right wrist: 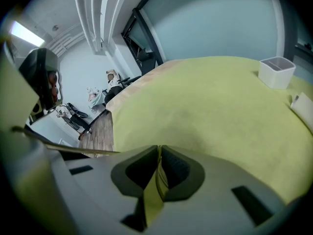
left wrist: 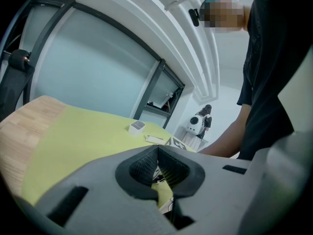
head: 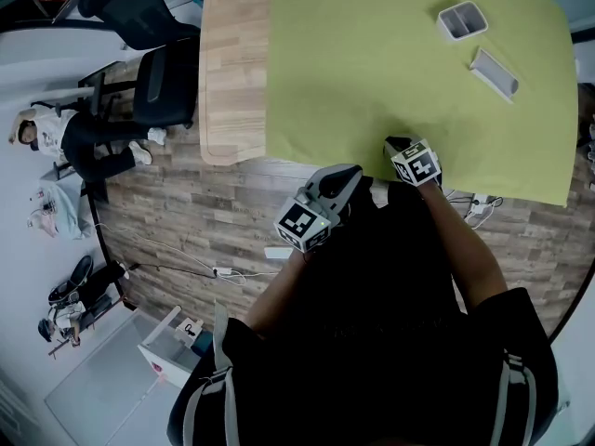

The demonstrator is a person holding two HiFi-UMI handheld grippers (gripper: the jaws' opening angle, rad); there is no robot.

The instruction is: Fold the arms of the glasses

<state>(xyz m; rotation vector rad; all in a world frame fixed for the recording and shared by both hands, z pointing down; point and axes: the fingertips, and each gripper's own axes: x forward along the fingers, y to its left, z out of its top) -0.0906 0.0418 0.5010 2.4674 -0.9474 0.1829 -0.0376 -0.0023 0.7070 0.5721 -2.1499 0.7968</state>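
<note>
both grippers are down by the near edge of the table point(head: 232, 72), close in front of the person's body. the left gripper point(head: 339, 182) hangs just off that edge over the floor, its jaws pressed together with nothing between them. the right gripper point(head: 402, 147) sits right at the near edge of the green cloth point(head: 372, 72), jaws also closed and empty.

heads up: i can't find the glasses in any view, so nothing's started as far as i can tell. the only things on the cloth are a small white open box point(head: 462, 20) and a flat white tray-ish piece point(head: 494, 72) beside it, both well away toward the far right corner.

what i'd worry about:
- the right gripper is so close to the cloth's edge that a low push forward could snag it and drag the whole thing, box included.
- going in with the jaws shut means bumping things instead of gripping them.
- if the glasses turn up near that box, a long reach could knock it over.
</note>
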